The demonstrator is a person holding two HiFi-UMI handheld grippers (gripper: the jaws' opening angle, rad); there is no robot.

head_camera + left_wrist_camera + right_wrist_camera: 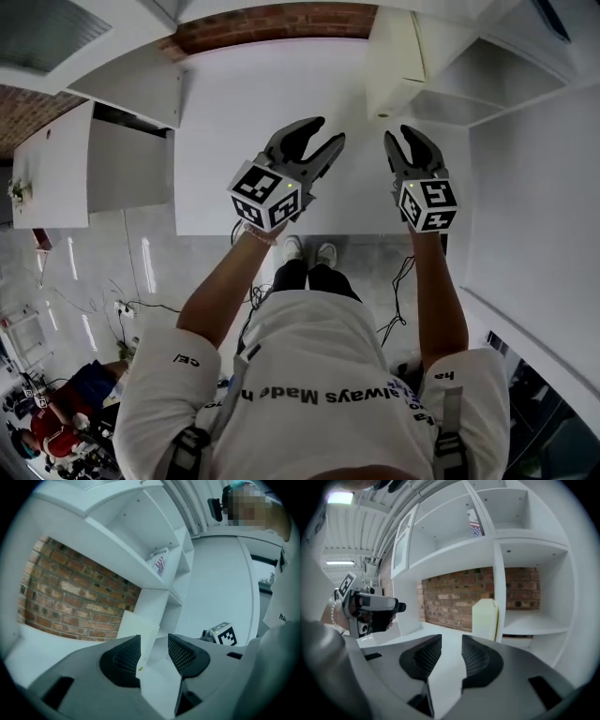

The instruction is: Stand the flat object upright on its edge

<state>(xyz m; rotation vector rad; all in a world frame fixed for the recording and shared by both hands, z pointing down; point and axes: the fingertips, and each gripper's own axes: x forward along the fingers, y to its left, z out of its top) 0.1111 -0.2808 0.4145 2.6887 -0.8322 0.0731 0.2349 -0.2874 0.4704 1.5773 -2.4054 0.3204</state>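
The board (485, 618) is a thin, plain, pale cream panel, a shade yellower than the white around it. It is rectangular with its top corners clipped, and one narrow side shows as a slim strip. It stands upright on its edge at the far end of the table (244, 112), just beside the white divider of the shelf (454, 555), with the brick wall (454, 597) behind it. I cannot tell whether it leans on the divider. From the head view the board (394, 66) shows foreshortened at the table's far right corner, well ahead of both tools. In the left gripper view the board (136, 625) shows just beyond the jaws.

The left gripper (326, 131) hangs over the table, its jaws apart with only bare table between them (154, 651). The right gripper (399, 133) is alongside it, also released, with a clear gap between its pads (446, 651) and nothing held. Neither tool touches the board.
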